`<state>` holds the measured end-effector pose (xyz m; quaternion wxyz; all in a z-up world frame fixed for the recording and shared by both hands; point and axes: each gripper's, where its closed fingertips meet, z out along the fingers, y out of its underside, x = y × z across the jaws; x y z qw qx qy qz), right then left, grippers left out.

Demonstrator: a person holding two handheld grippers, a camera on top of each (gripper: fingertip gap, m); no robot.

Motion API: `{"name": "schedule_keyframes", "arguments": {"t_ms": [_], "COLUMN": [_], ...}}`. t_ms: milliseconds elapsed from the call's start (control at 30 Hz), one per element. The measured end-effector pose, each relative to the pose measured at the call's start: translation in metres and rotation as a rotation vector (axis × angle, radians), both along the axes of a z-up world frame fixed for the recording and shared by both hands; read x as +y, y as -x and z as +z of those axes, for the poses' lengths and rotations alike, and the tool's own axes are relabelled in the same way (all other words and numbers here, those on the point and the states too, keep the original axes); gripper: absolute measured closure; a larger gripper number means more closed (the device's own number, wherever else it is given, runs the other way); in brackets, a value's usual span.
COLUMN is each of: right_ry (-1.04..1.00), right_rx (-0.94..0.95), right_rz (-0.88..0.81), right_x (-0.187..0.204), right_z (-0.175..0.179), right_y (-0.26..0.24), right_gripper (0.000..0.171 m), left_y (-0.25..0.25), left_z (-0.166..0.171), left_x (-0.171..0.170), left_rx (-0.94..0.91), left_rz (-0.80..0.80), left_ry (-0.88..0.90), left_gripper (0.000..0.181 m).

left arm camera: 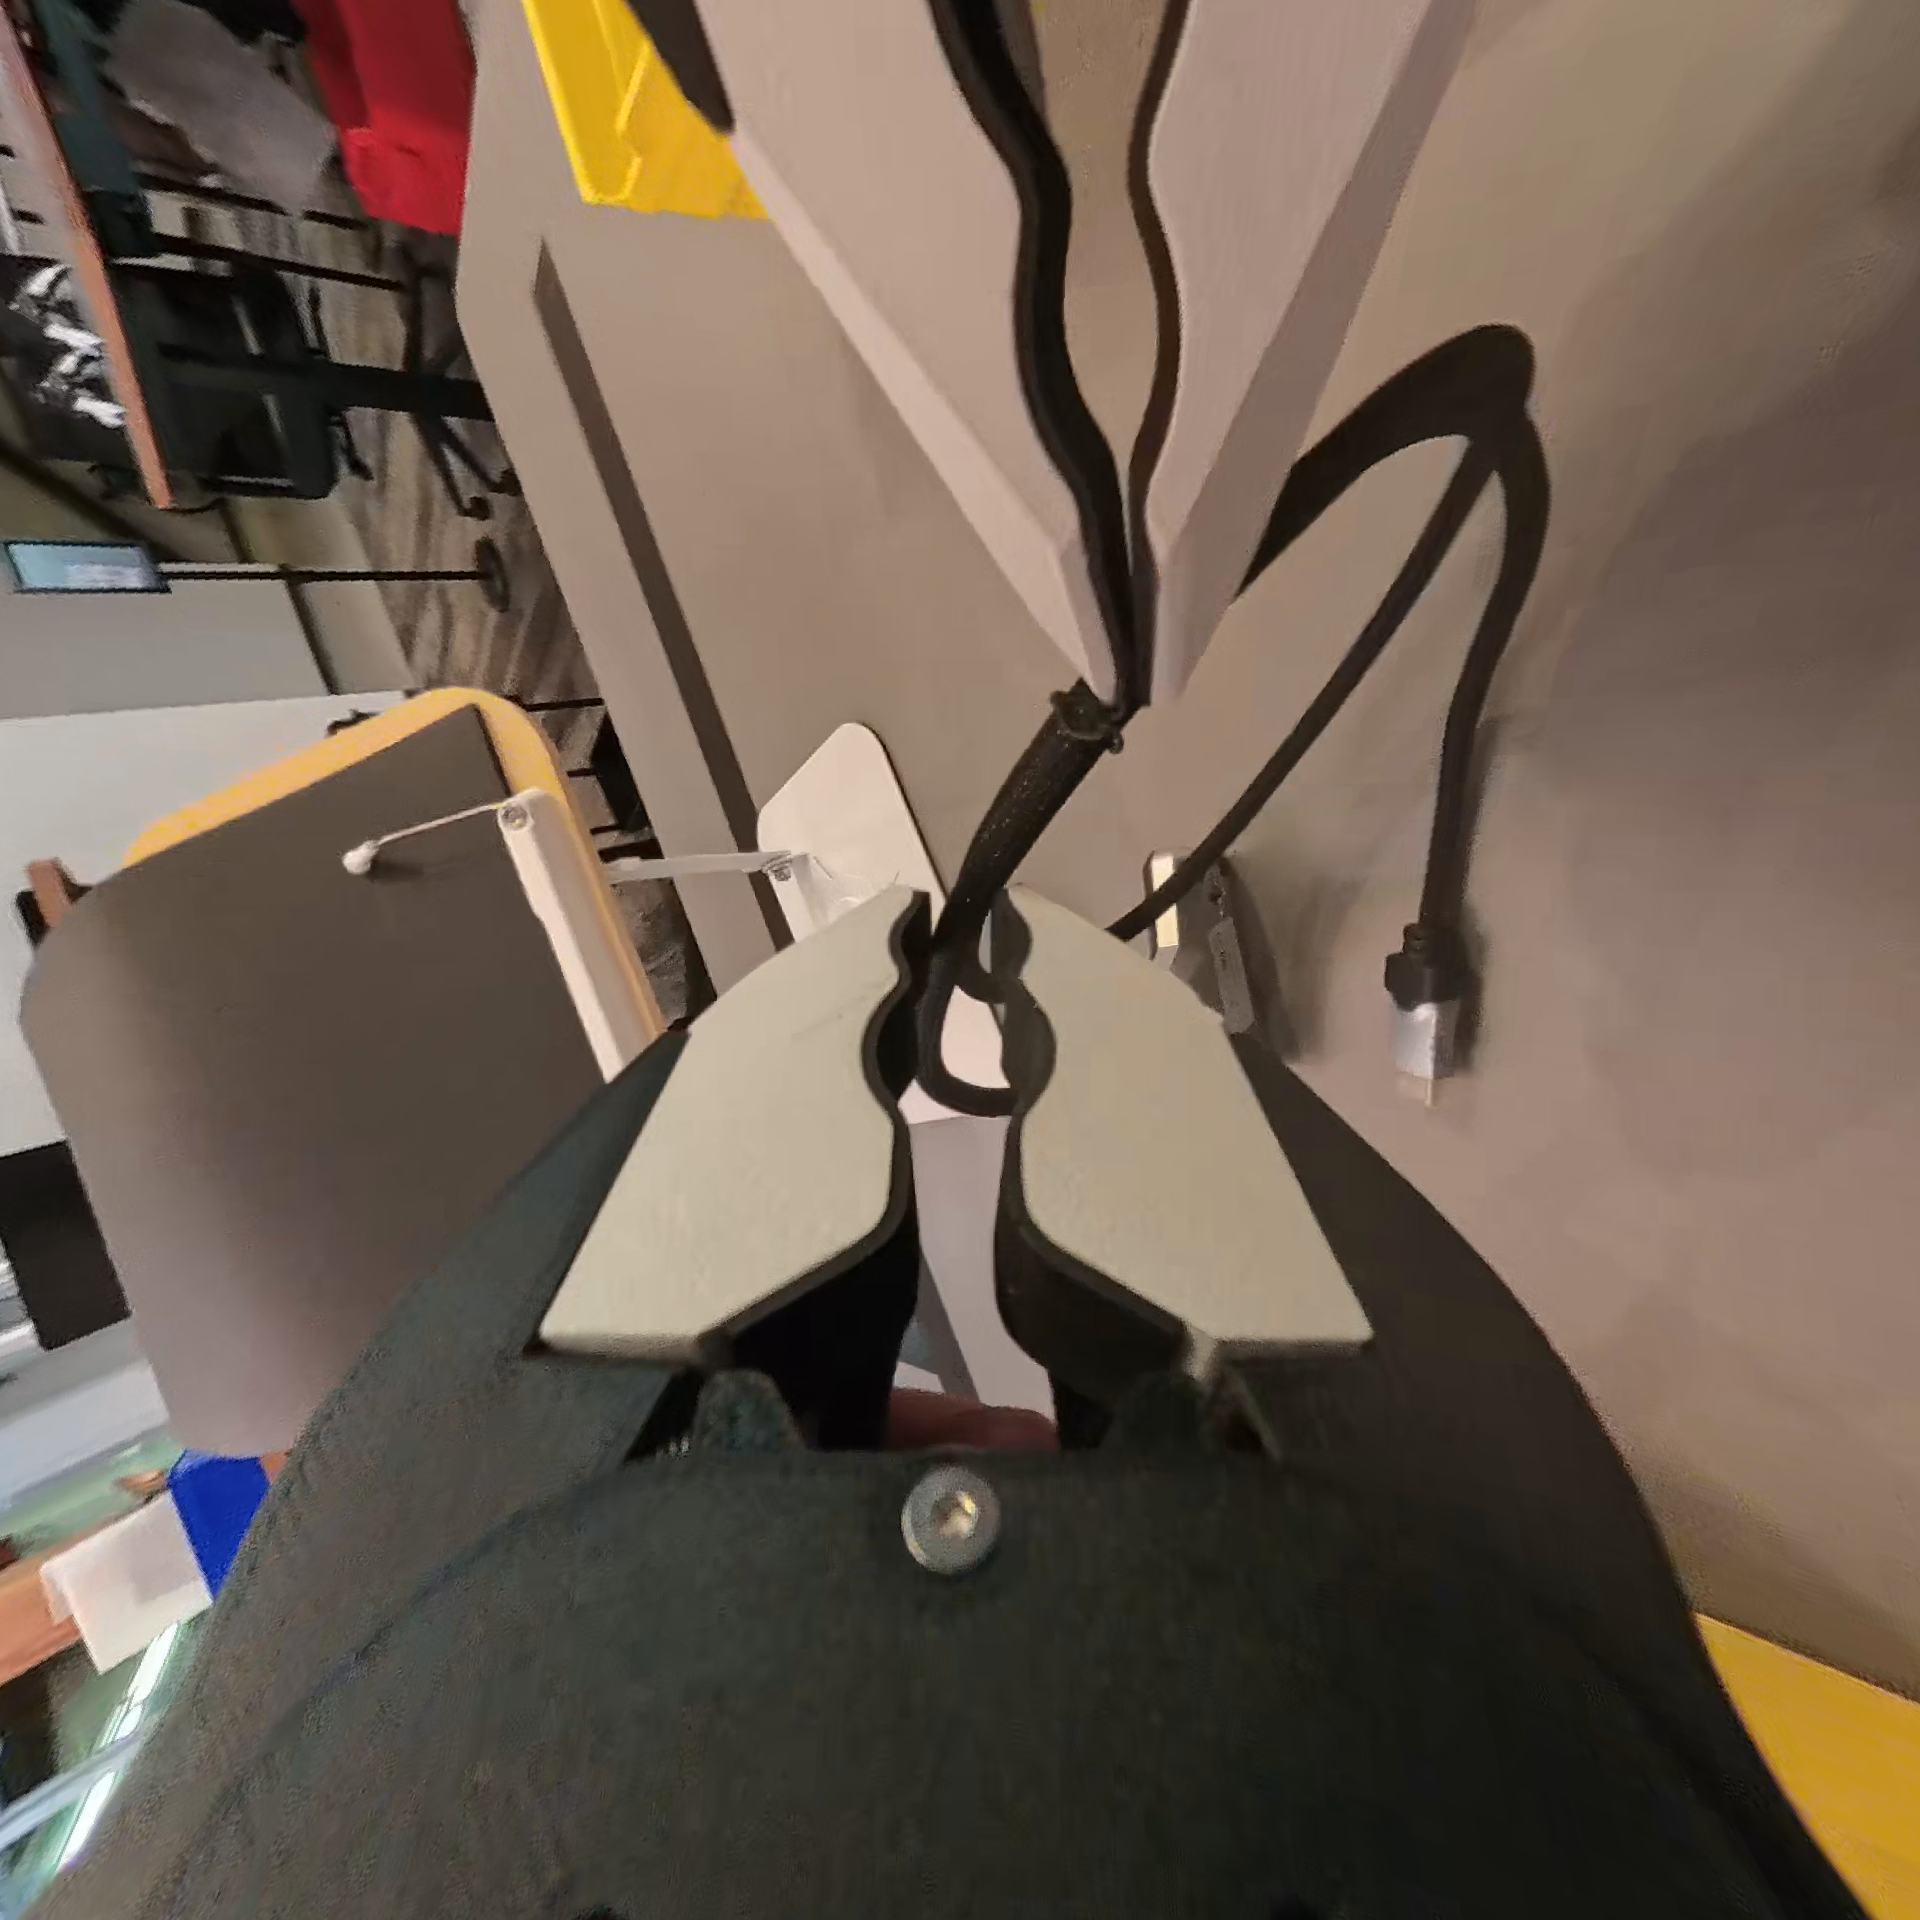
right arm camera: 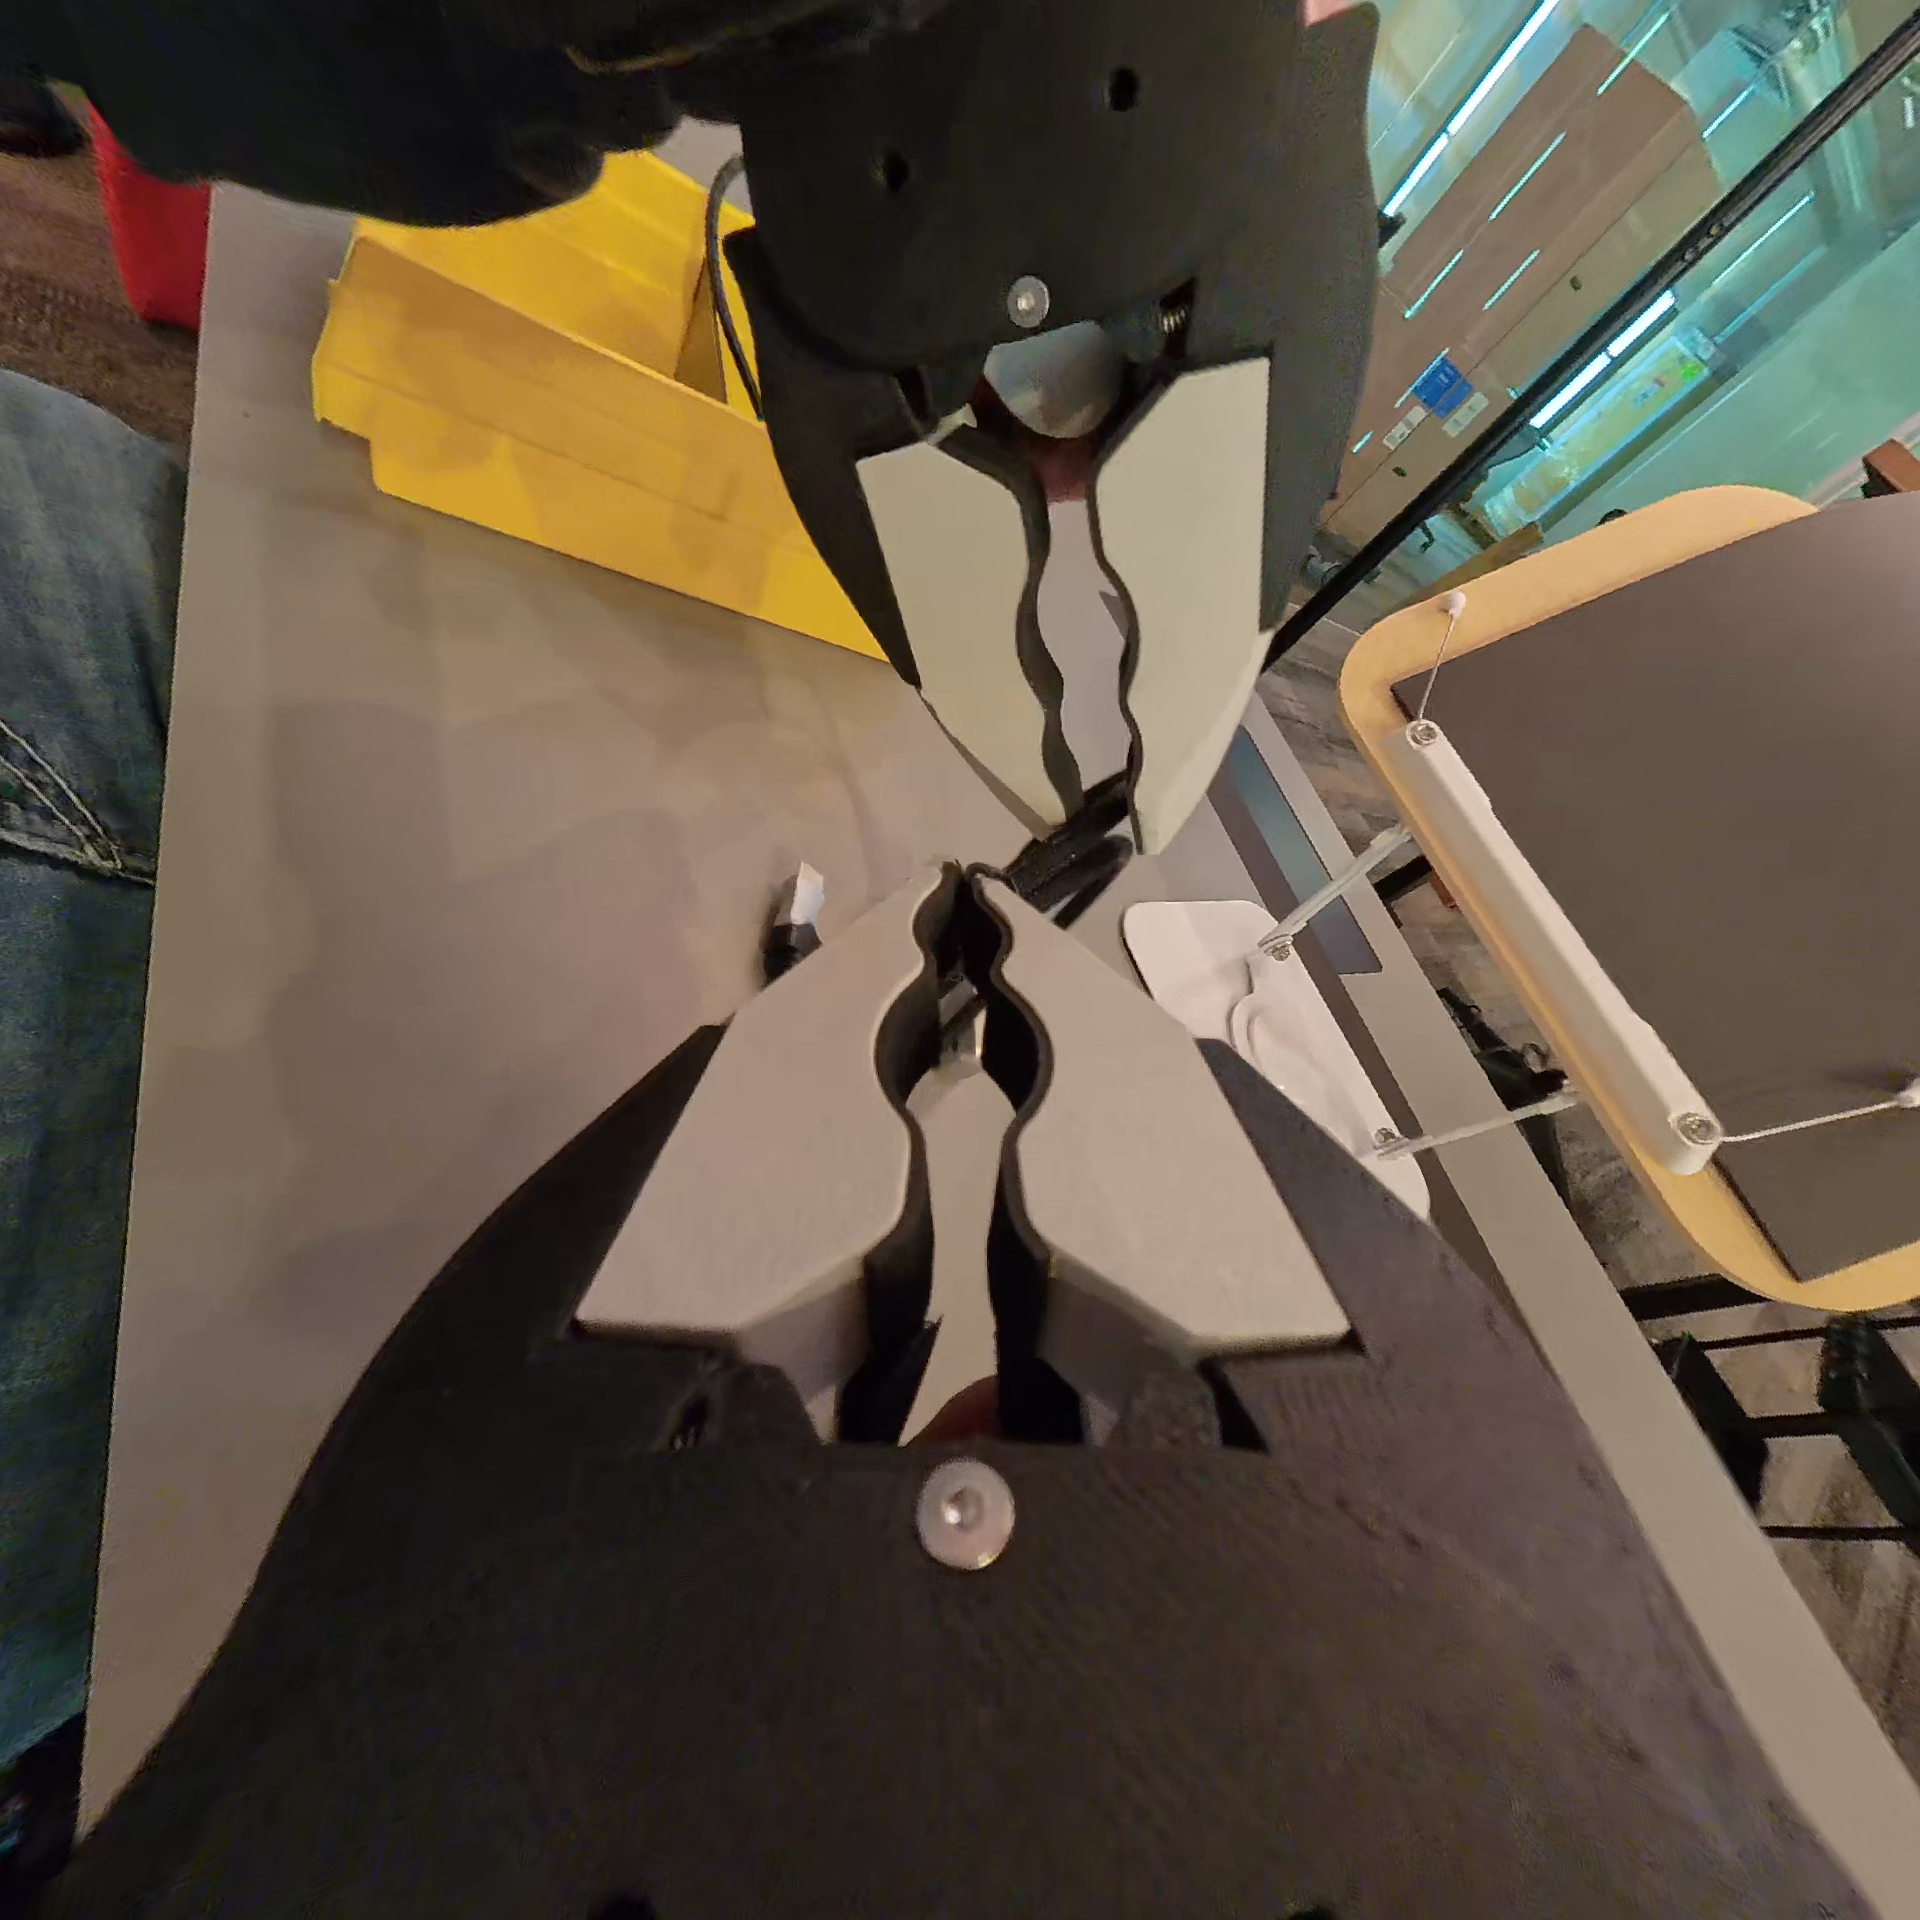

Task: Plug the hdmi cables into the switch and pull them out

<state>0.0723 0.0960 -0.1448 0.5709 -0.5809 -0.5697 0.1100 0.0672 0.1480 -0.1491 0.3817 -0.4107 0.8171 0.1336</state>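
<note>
The left hand-held gripper point(left arm camera: 961, 914) was pinching a black braided cable point(left arm camera: 1023, 800) just above the grey tabletop point(left arm camera: 1662, 727). The right hand-held gripper point(right arm camera: 961, 883) was closed on a dark cable end; the plug itself was hidden. The silver switch point(left arm camera: 1195, 925) and a loose HDMI plug point(left arm camera: 1429, 1023) lay nearby.

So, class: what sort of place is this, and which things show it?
Probably an office or lab workspace: a grey desk with a yellow parts bin, a chair beside it, and glass partitions behind.
</note>
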Motion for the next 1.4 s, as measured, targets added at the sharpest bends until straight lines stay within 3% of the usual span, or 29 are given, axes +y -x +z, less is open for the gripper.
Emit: {"name": "schedule_keyframes", "arguments": {"t_ms": [133, 300, 433, 500, 667, 700, 767, 833, 1067, 1400], "right_ry": [0.121, 0.210, 0.233, 0.240, 0.259, 0.263, 0.282, 0.290, 0.264, 0.178], "right_rx": [0.206, 0.378, 0.407, 0.420, 0.464, 0.469, 0.481, 0.485, 0.464, 0.411], "right_rz": [0.016, -0.027, -0.023, -0.014, 0.004, 0.006, 0.020, 0.027, 0.018, -0.063], "right_x": [0.003, 0.013, 0.015, 0.015, 0.012, 0.011, 0.009, 0.008, 0.007, 0.018], "right_z": [0.009, 0.012, 0.015, 0.017, 0.024, 0.025, 0.025, 0.024, 0.024, 0.026], "right_y": [-0.003, -0.015, -0.012, -0.009, 0.000, 0.002, 0.005, 0.009, 0.011, -0.011], "right_gripper": [0.171, 0.171, 0.171, 0.171, 0.171, 0.171, 0.171, 0.171, 0.171, 0.171], "left_y": [-0.007, -0.002, 0.008, 0.013, -0.003, -0.007, -0.019, -0.030, -0.053, -0.019], "left_z": [0.007, 0.025, 0.022, 0.012, -0.022, -0.028, -0.035, -0.039, -0.031, -0.034], "left_x": [0.005, 0.000, -0.027, -0.037, -0.067, -0.069, -0.069, -0.069, -0.070, -0.061], "left_rx": [-0.070, -0.330, -0.499, -0.496, -0.521, -0.549, -0.628, -0.672, -0.836, -0.722], "left_rz": [0.023, 0.143, 0.225, 0.250, 0.258, 0.269, 0.286, 0.289, 0.280, 0.369], "left_ry": [0.047, 0.050, 0.147, 0.165, 0.526, 0.592, 0.658, 0.691, 0.851, 0.750], "left_gripper": [0.165, 0.135, 0.140, 0.147, 0.135, 0.125, 0.105, 0.102, 0.155, 0.173]}}
